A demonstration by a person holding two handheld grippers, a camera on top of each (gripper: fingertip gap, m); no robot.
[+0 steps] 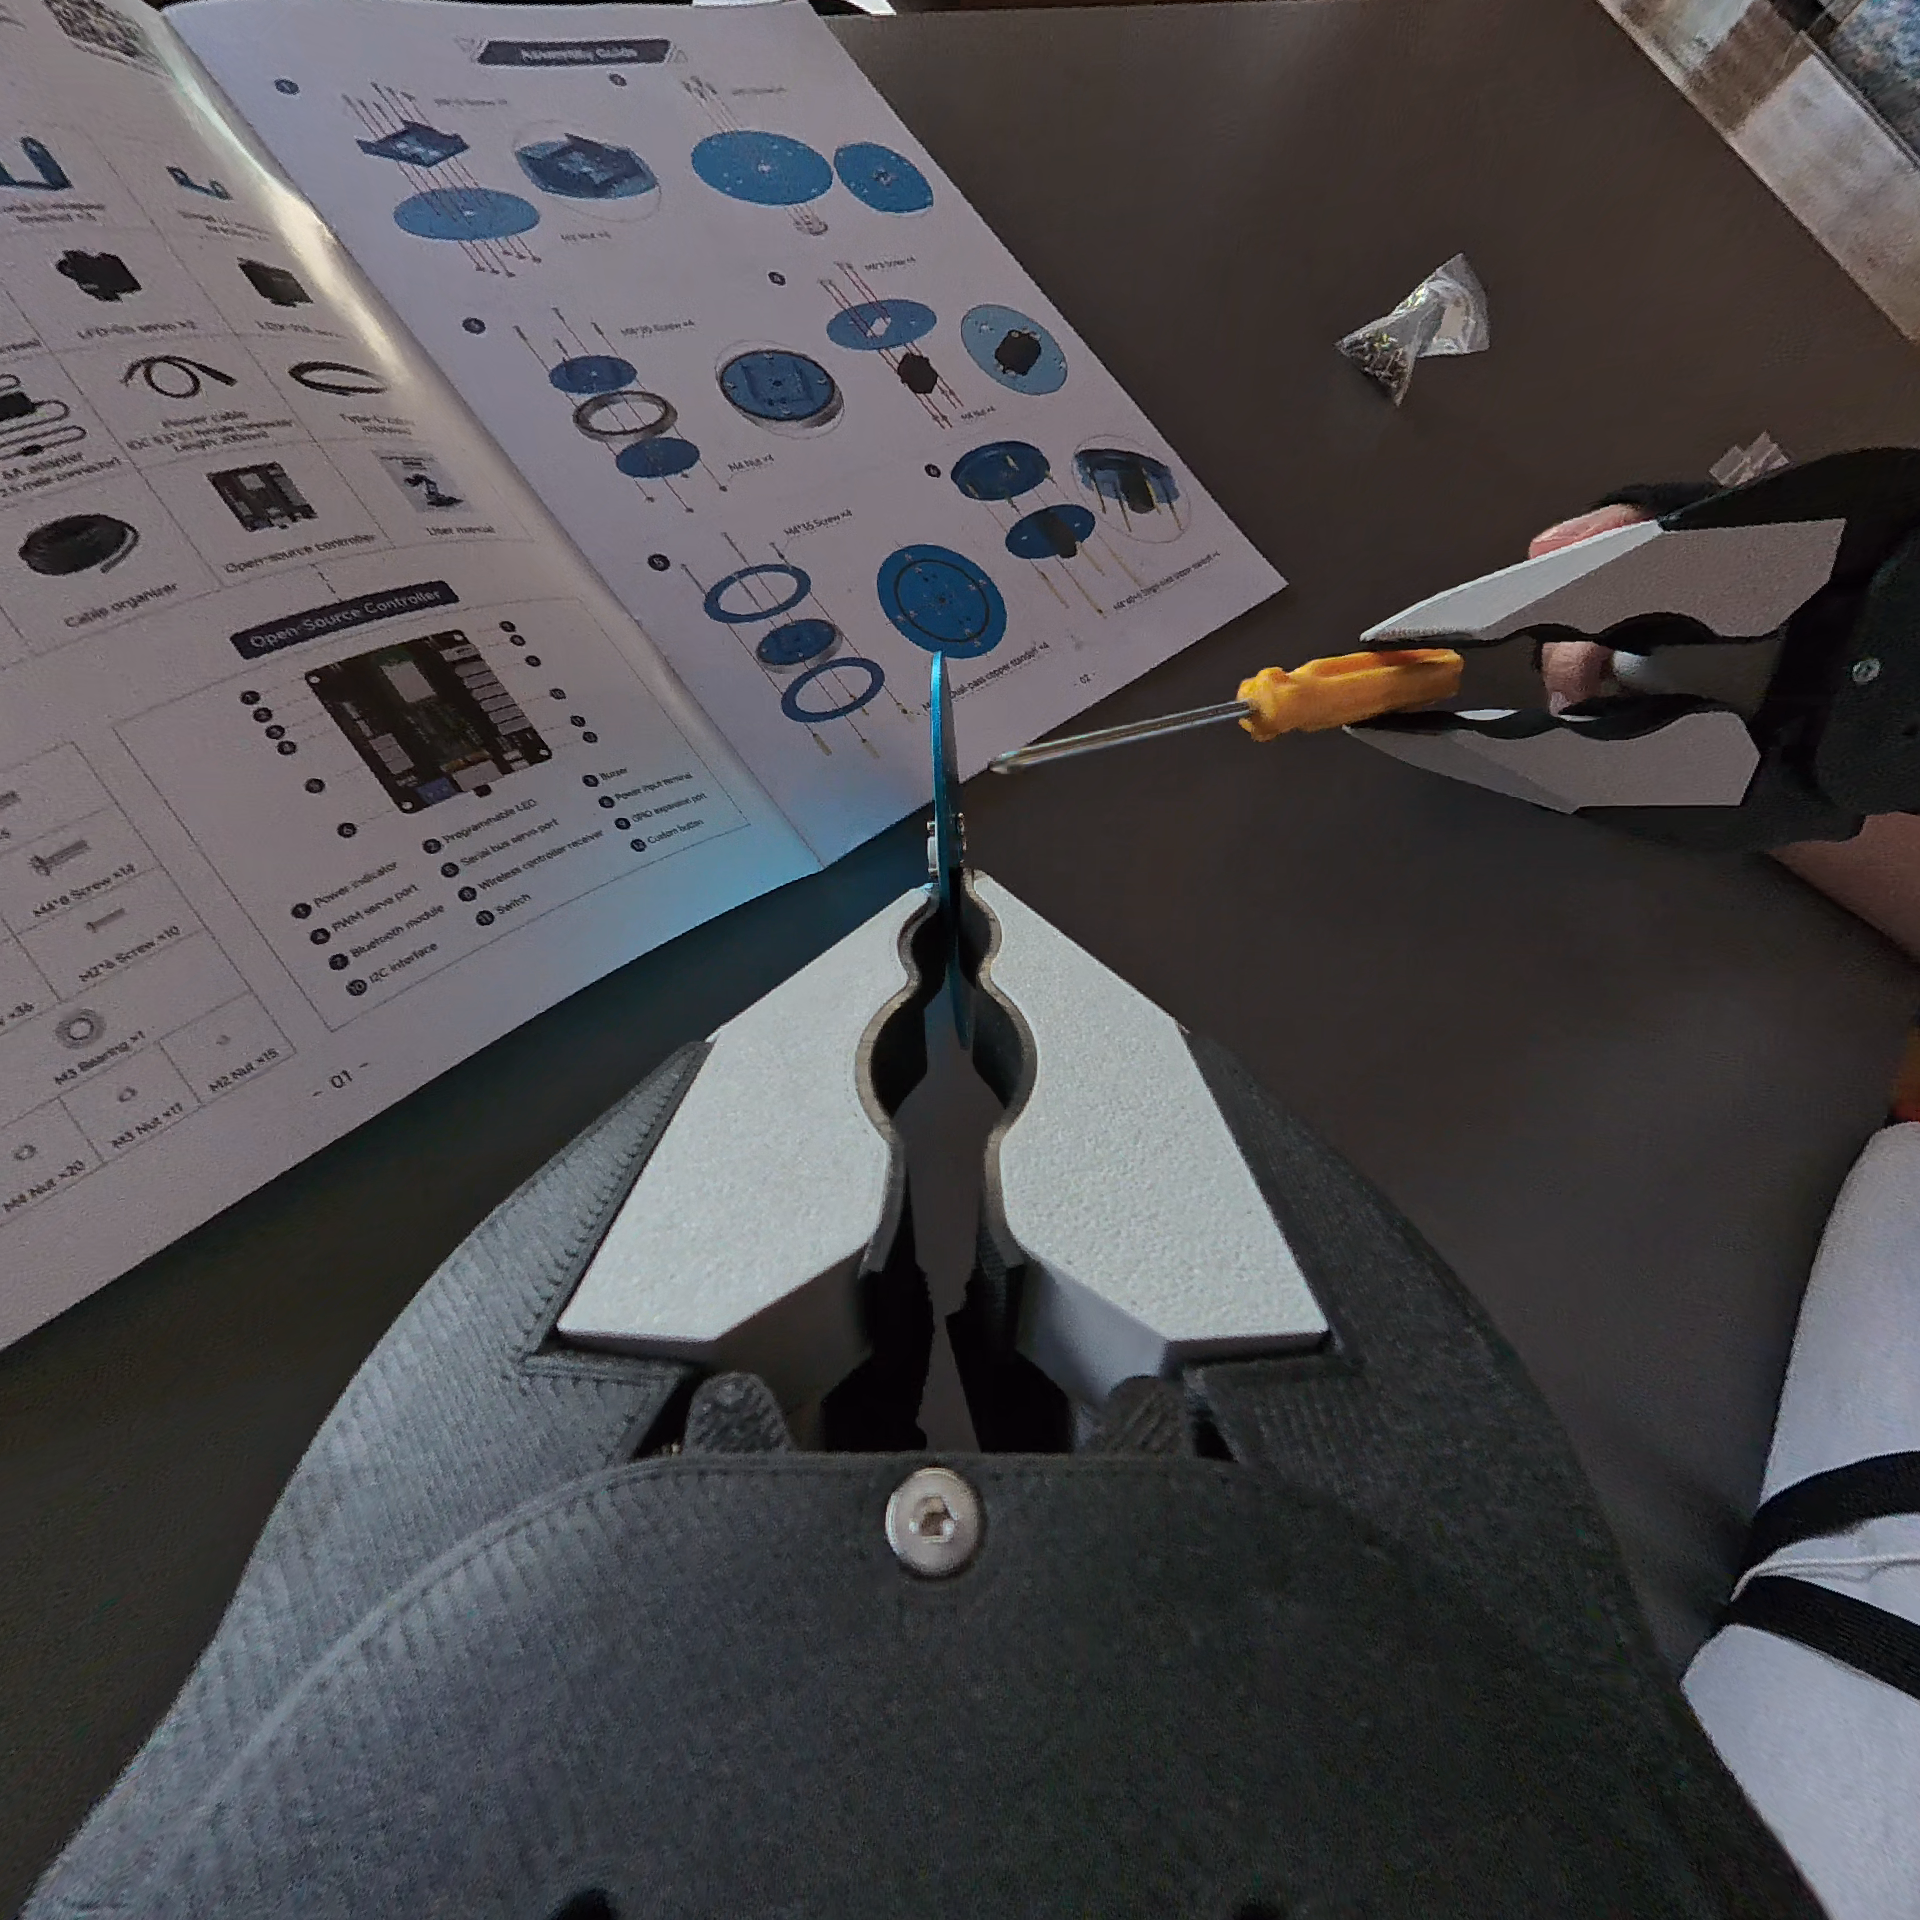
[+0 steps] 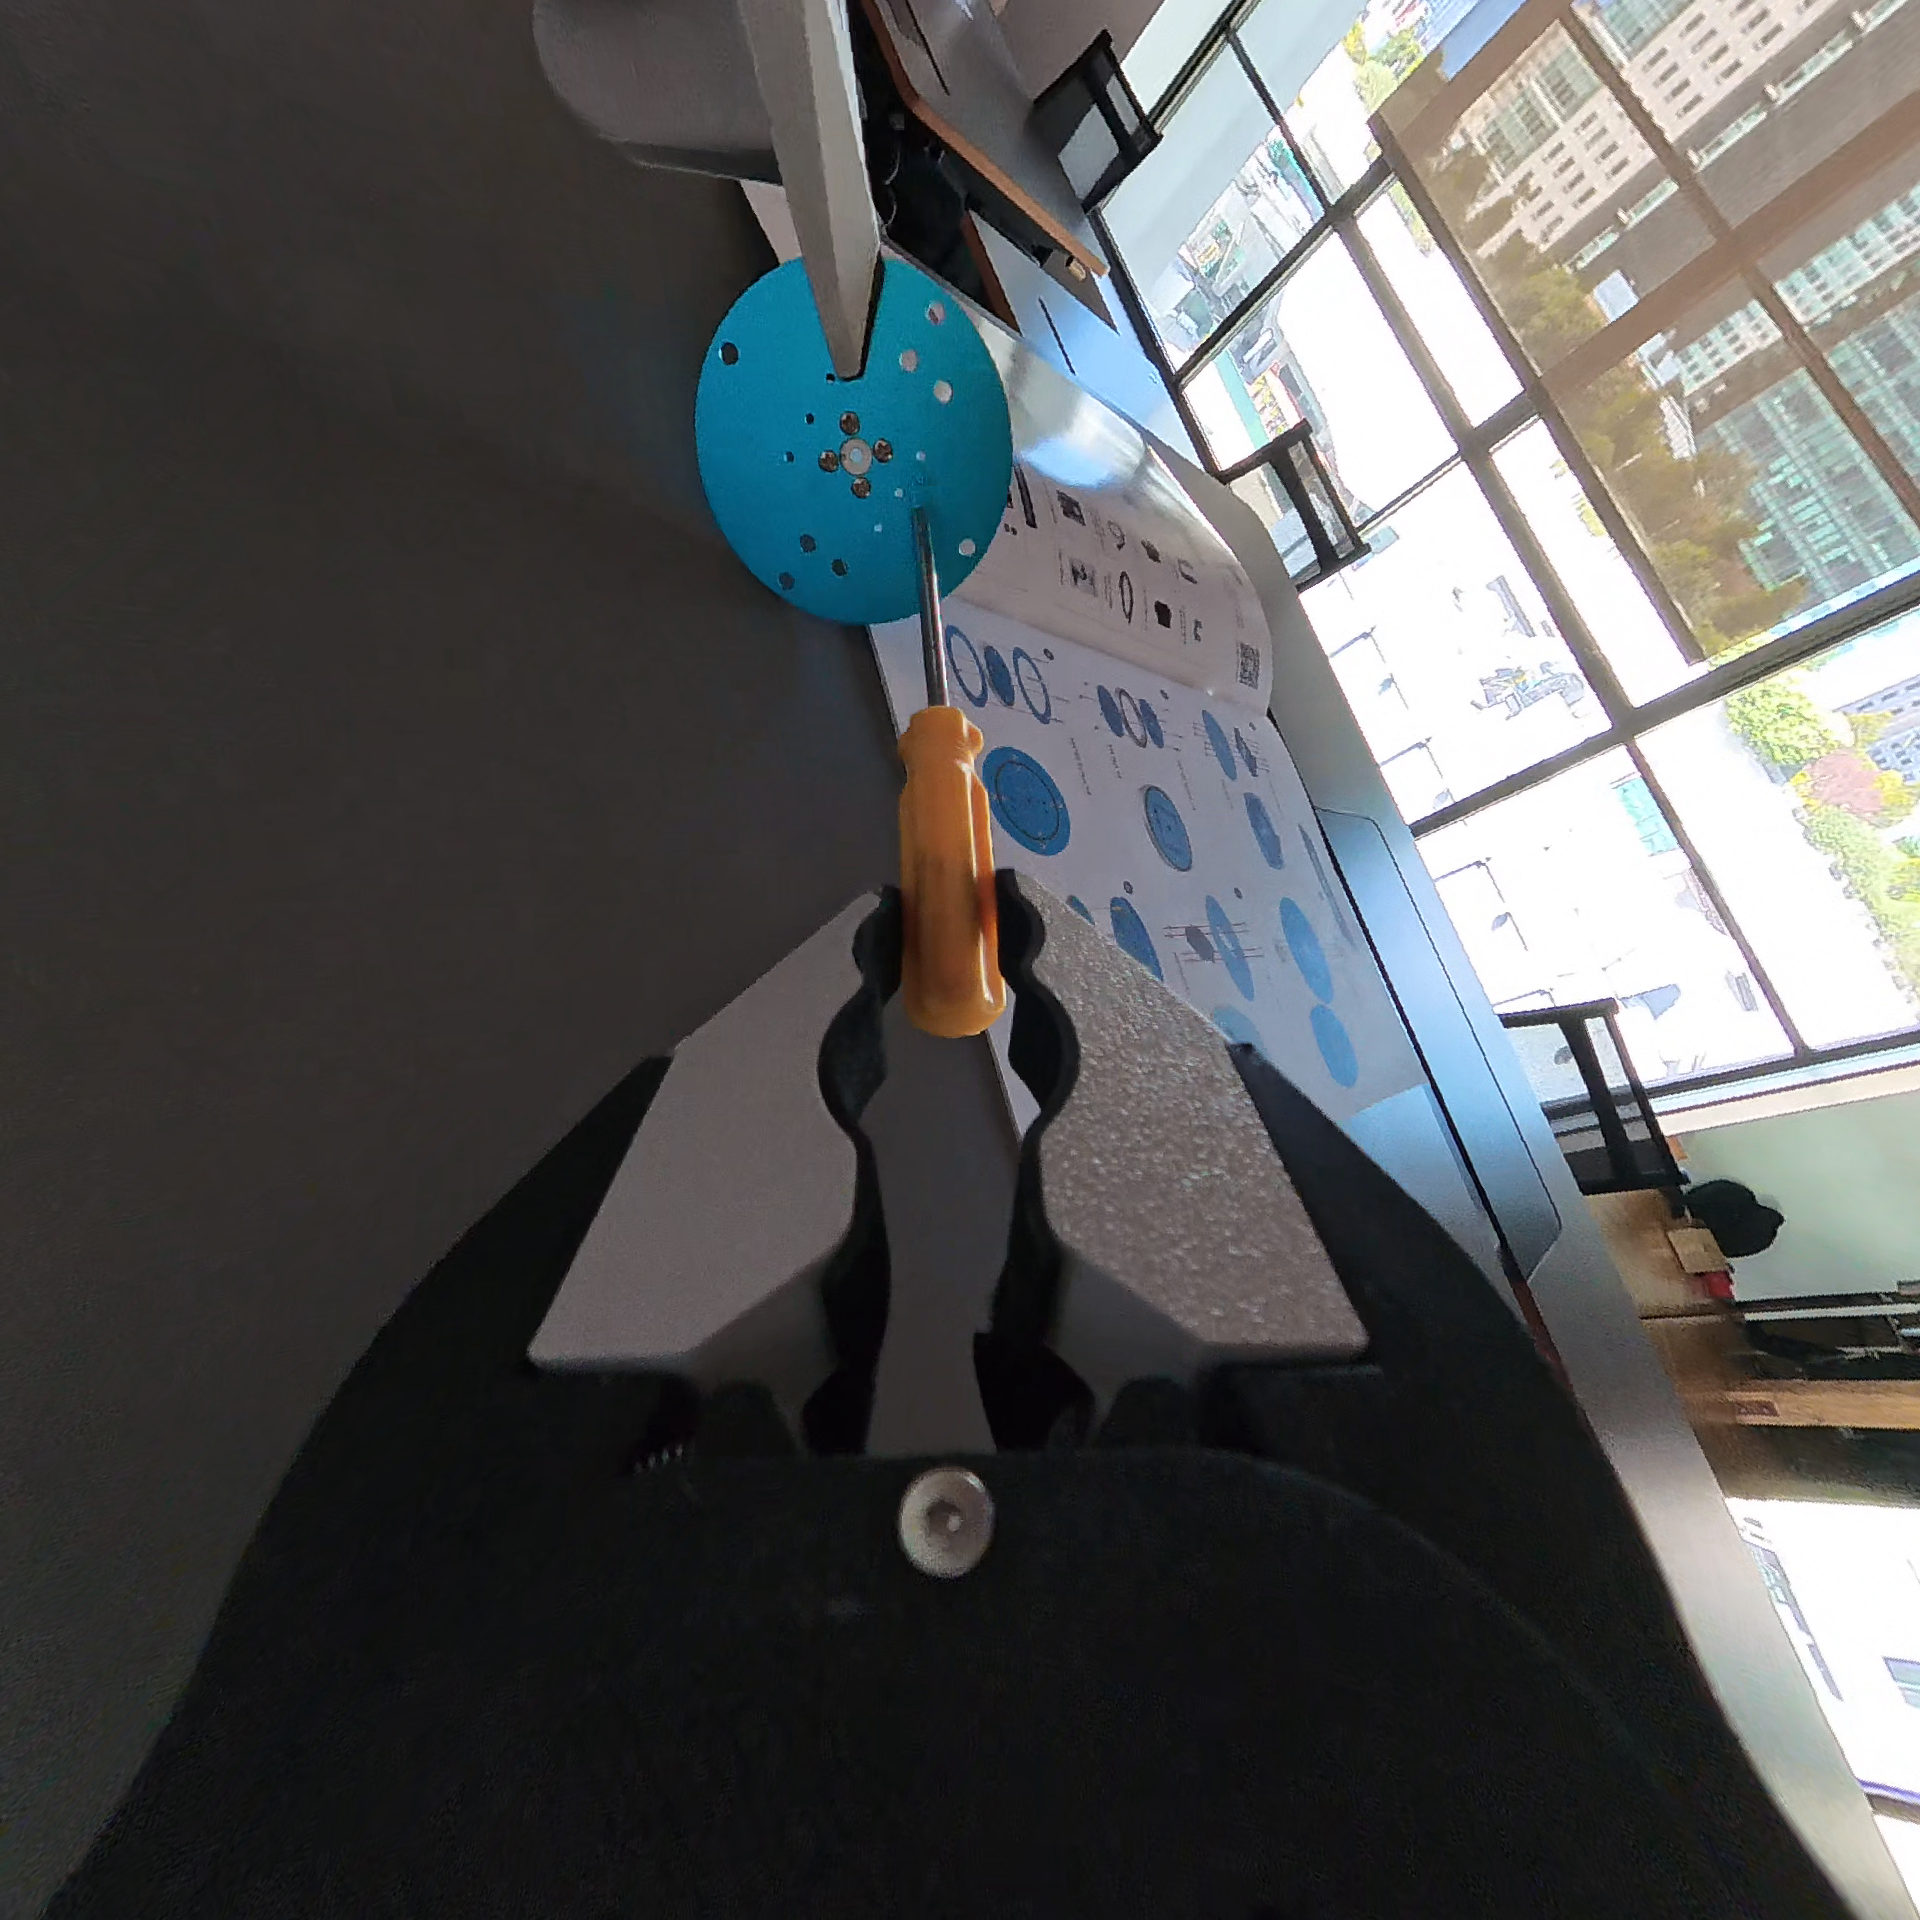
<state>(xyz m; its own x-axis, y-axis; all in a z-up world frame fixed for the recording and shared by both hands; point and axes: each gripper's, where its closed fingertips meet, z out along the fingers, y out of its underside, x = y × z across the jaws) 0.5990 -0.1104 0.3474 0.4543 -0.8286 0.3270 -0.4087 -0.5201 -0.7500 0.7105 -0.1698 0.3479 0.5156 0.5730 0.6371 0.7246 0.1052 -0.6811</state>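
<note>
The left gripper (image 1: pixel 948 904) reaches forward over a dark table (image 1: pixel 1455 1039), its jaws pinched on the lower edge of a blue disc (image 1: pixel 943 769) held upright and edge-on to its own camera. In the right wrist view the disc (image 2: pixel 847 457) shows its full face, drilled with many small holes and a cluster of screws around the centre.

The right gripper (image 1: pixel 1382 691) comes in from the right, roughly level, a gloved hand (image 1: pixel 1621 509) behind it. Its jaws are clamped on the orange handle of a screwdriver (image 2: pixel 948 862), whose shaft points at the disc; the tip sits against the face just below the centre.

An open booklet (image 1: pixel 582 436) with printed diagrams of blue discs and parts lies flat behind the disc. A small clear bag (image 1: pixel 1423 327) of dark hardware rests well apart on the table.
</note>
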